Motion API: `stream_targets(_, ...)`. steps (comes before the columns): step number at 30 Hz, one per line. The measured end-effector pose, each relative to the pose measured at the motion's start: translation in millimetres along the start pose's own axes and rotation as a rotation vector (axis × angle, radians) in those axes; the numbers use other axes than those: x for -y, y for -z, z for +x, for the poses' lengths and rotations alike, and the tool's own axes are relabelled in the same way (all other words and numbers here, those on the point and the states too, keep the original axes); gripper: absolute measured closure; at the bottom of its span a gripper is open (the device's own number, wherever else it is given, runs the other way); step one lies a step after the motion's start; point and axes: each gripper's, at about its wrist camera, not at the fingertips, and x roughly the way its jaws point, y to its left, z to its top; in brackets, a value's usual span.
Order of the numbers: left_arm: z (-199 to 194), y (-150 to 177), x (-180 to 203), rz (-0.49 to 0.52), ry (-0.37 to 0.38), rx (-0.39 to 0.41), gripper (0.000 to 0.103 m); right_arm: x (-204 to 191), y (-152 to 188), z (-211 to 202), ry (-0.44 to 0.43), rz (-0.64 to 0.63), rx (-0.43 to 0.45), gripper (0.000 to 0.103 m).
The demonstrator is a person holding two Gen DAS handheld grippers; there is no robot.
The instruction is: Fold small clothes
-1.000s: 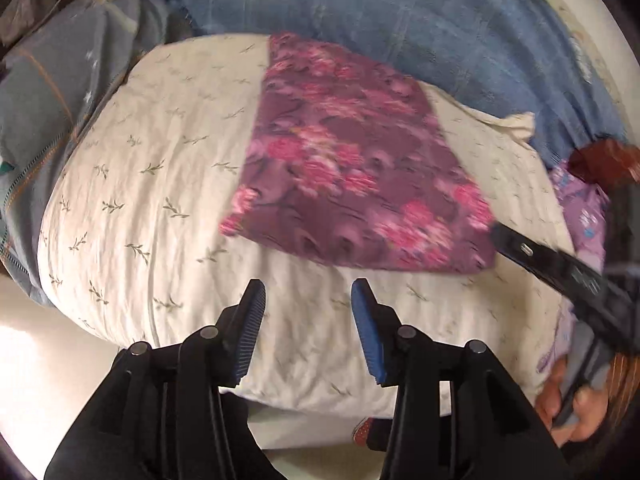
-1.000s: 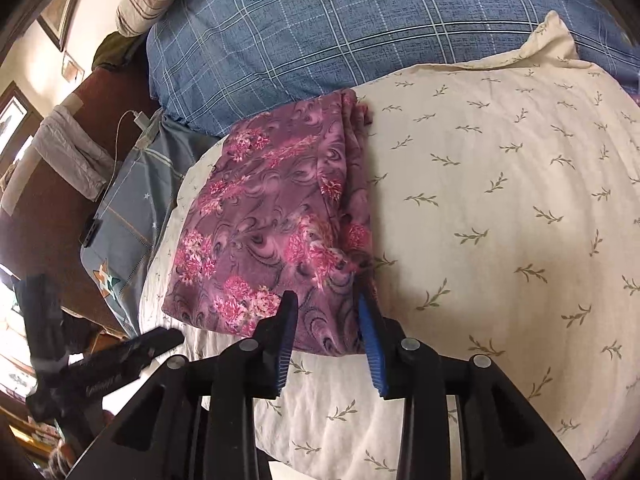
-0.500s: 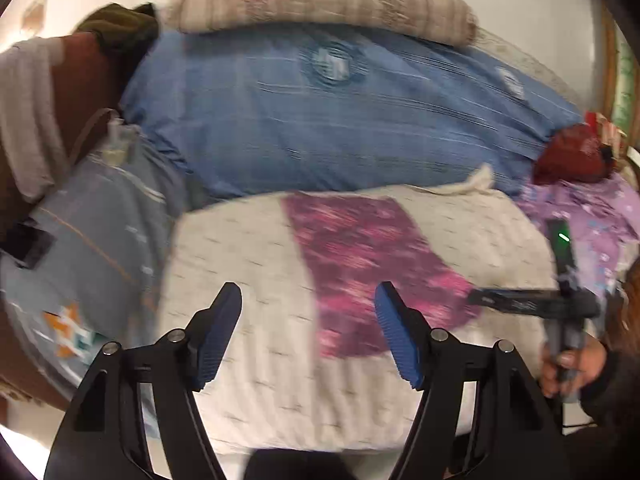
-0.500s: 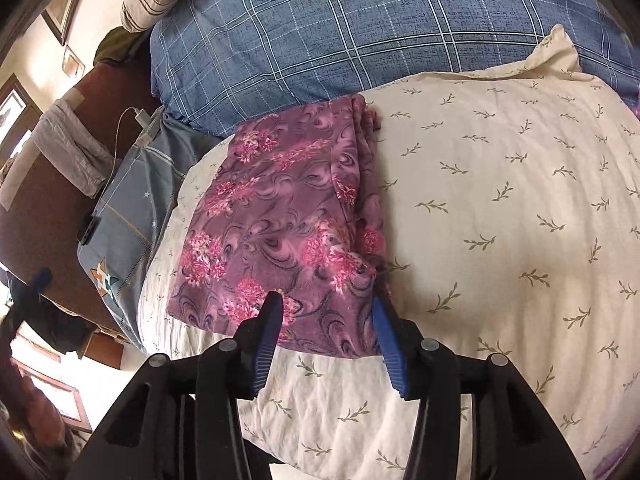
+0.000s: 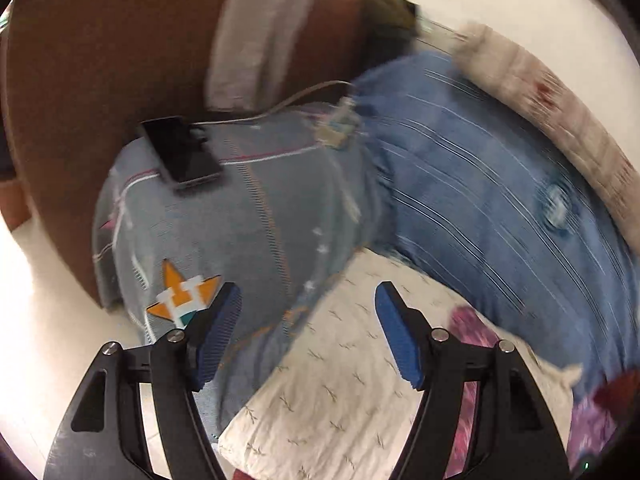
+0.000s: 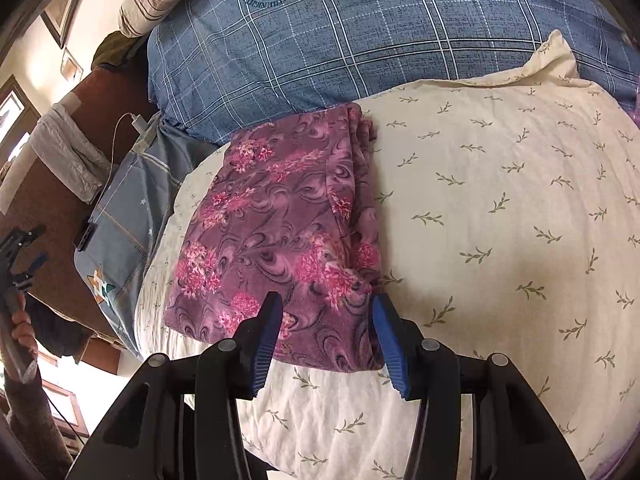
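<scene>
Purple floral folded garment [image 6: 280, 236] lies on a cream leaf-print pillow [image 6: 500, 216]; the right gripper [image 6: 326, 336] hovers at its near edge, fingers spread, empty. The left gripper [image 5: 308, 332], fingers spread, holds nothing. Crest lettering on the blue plaid pillow [image 6: 400, 28] is unreadable.

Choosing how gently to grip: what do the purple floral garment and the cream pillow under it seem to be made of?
Purple floral garment: thin, soft printed fabric, matte, perhaps cotton or a knit; it lies flat with limp folded edges. Cream pillow: matte woven cover, probably cotton, finely creased, over a soft bulging filling.
</scene>
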Motion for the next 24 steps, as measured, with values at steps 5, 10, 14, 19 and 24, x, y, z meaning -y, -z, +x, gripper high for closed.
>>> stream_targets(5,33.7,19.3,15.8,-0.018,-0.048,-0.029,0.034,-5.0,-5.8,1.0,0.007,-0.027,0.0,0.051)
stream_targets(10,78.0,31.7,53.7,0.033,0.021,-0.18,0.034,-3.6,-26.9,-3.4,0.039,-0.054,0.036,0.044)
stream_targets(14,122.7,44.4,98.7,0.12,0.116,-0.391,0.034,6.0,-60.2,-0.5,0.028,-0.022,0.071,0.033)
stream_targets(19,170.0,65.6,151.6,0.167,0.227,-0.587,0.034,16.3,-108.8,42.1,-0.008,0.058,0.036,0.029)
stream_targets(24,204.6,91.2,183.3,0.155,0.254,-0.706,0.034,10.9,-135.0,102.4,-0.004,0.086,-0.025,0.029)
